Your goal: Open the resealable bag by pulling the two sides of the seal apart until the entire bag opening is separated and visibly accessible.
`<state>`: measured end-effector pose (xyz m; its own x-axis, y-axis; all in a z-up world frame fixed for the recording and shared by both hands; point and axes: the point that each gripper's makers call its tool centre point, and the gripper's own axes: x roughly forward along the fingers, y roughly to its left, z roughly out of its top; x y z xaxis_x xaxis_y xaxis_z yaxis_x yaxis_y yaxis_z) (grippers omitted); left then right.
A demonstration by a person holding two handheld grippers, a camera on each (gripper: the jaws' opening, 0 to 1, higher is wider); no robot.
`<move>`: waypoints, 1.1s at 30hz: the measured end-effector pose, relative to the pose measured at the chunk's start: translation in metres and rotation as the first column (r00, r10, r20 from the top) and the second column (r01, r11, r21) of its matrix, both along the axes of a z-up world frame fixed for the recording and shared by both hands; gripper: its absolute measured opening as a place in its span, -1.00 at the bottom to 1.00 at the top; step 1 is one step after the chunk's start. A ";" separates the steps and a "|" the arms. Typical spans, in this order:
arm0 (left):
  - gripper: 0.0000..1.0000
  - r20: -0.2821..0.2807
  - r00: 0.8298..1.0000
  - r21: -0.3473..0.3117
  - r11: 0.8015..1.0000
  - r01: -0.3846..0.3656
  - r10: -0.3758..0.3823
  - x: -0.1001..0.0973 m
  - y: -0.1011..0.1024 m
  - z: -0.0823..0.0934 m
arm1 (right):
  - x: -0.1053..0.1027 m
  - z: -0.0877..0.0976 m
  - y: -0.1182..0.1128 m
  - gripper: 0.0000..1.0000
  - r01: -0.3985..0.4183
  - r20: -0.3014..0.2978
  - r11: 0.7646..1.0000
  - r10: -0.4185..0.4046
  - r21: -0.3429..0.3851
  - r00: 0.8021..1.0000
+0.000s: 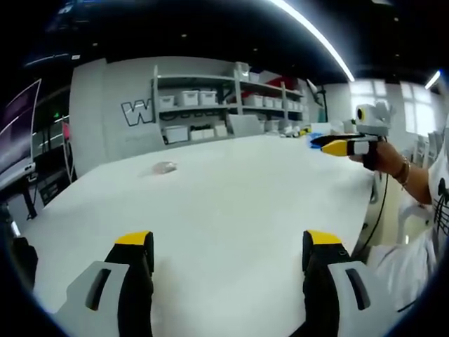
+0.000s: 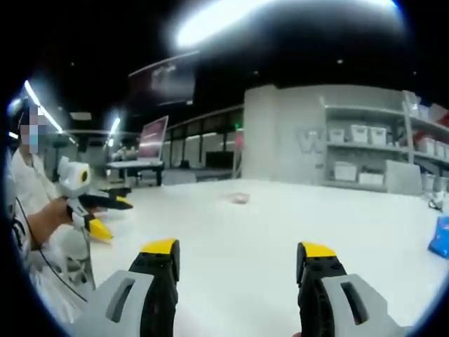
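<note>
Bag lies flat on table, well ahead of both grippers. Left gripper and right gripper gape empty. Nearer hand unclear; bag axis too small to read.

You've got 2 tools: left tool and right tool, each w/ 2 yellow-tipped jaws. 1 white bench. 1 small clear bag on it, far side. 1 shelf unit at the back wall; bins on it too small to count. 1 blue item at bench edge, can't tell what.
</note>
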<state>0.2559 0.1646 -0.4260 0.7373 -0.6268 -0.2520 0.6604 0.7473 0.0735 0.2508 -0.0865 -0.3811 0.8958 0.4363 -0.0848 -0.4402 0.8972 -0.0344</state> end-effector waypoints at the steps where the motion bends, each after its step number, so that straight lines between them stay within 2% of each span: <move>1: 0.72 -0.002 1.000 -0.001 1.000 0.001 -0.001 0.000 0.000 0.000 | 0.001 -0.002 0.002 0.29 -0.004 -0.010 1.000 0.004 -0.006 1.000; 4: 0.73 0.000 1.000 -0.005 1.000 -0.001 0.001 0.000 0.001 0.001 | 0.004 -0.005 0.007 0.22 -0.018 -0.023 1.000 0.017 -0.023 1.000; 24: 0.73 0.007 1.000 -0.006 1.000 -0.003 0.003 0.001 0.002 0.002 | 0.021 -0.016 0.022 0.24 -0.048 -0.074 0.997 0.044 -0.059 0.996; 33: 0.73 0.003 1.000 -0.009 1.000 0.000 0.000 0.001 0.001 0.001 | 0.031 -0.012 0.032 0.24 -0.070 -0.081 0.996 0.066 -0.048 0.995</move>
<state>0.2565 0.1656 -0.4247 0.7378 -0.6294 -0.2441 0.6605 0.7476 0.0688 0.2814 -0.0547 -0.3927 0.8538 0.4893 -0.1779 -0.5033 0.8631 -0.0417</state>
